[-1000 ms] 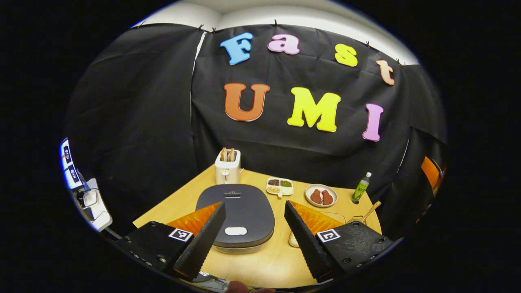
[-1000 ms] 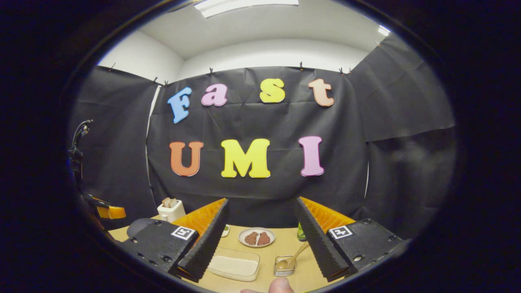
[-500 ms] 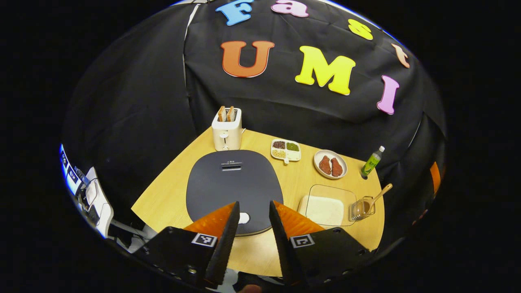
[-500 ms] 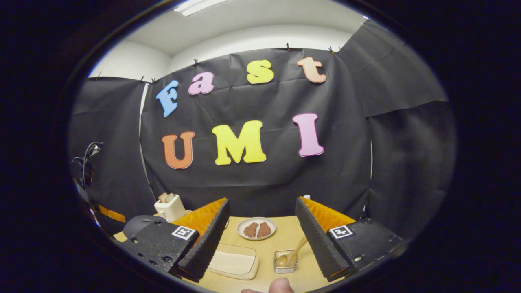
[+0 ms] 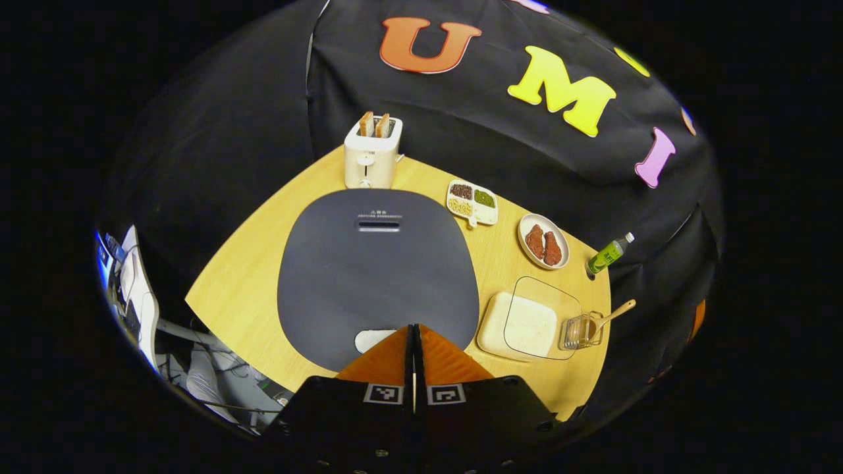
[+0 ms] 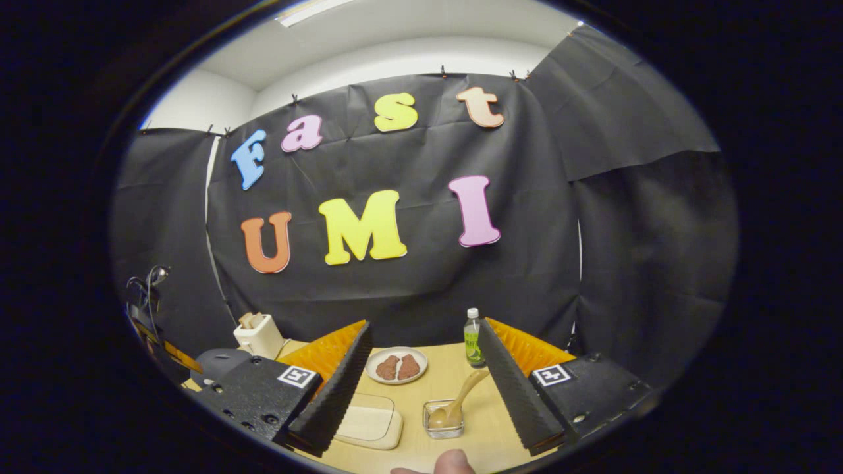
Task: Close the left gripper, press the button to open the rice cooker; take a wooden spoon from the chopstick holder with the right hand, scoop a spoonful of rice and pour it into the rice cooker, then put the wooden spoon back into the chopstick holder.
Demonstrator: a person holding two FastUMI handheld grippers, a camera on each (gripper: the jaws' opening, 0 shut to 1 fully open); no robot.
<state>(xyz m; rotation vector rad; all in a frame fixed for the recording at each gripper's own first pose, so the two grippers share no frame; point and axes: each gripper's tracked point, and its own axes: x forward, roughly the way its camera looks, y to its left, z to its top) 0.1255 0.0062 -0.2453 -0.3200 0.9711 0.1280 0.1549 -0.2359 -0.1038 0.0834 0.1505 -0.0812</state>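
Observation:
The dark grey rice cooker (image 5: 377,266) sits lid down on the wooden table, its white button (image 5: 370,339) at the near edge. My left gripper (image 5: 413,329) hangs shut just above and right of that button, nothing between its fingers. To the right stand a clear dish of rice (image 5: 527,322) and a clear chopstick holder (image 5: 579,331) with the wooden spoon (image 5: 616,312) leaning in it. In the right gripper view my right gripper (image 6: 427,336) is open above the near table edge, with the holder (image 6: 443,419), spoon (image 6: 461,398) and rice dish (image 6: 370,421) ahead of it.
At the back of the table stand a white toaster (image 5: 370,155) with bread, a divided snack tray (image 5: 472,201), a plate of meat (image 5: 544,241) and a green bottle (image 5: 607,253). A fingertip (image 6: 451,463) shows at the bottom of the right gripper view.
My left gripper has gone from open to shut while rising and tilting down over the cooker's front edge. The right gripper shifted slightly right; the green bottle now shows between its fingers.

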